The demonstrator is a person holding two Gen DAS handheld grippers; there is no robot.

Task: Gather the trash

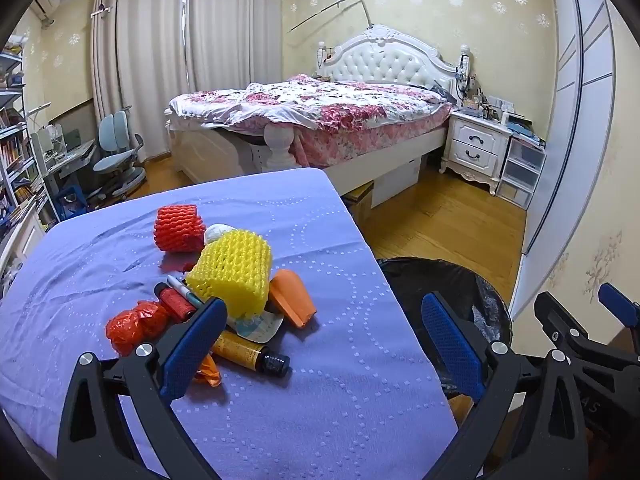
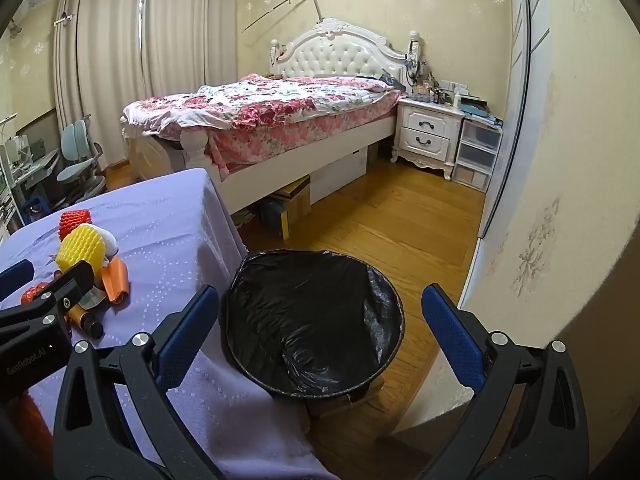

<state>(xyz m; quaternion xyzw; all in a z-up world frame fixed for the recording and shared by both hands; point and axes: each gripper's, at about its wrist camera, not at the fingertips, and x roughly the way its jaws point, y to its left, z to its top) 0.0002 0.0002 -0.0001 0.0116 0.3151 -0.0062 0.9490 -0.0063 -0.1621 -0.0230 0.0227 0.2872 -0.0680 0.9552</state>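
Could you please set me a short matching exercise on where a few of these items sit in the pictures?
Things:
1. yellow foam net
2. red foam net
3. brown bottle
4. bin

Places:
A. on the floor beside the table
B. lying at the pile's near edge
C. farthest back on the purple cloth
D. in the middle of the pile

Pairs: 1-D, 2-C, 3-B, 4-A

Both wrist views tilt down, left over the table (image 1: 320, 400), right over the bin (image 2: 312, 320) (both share each).
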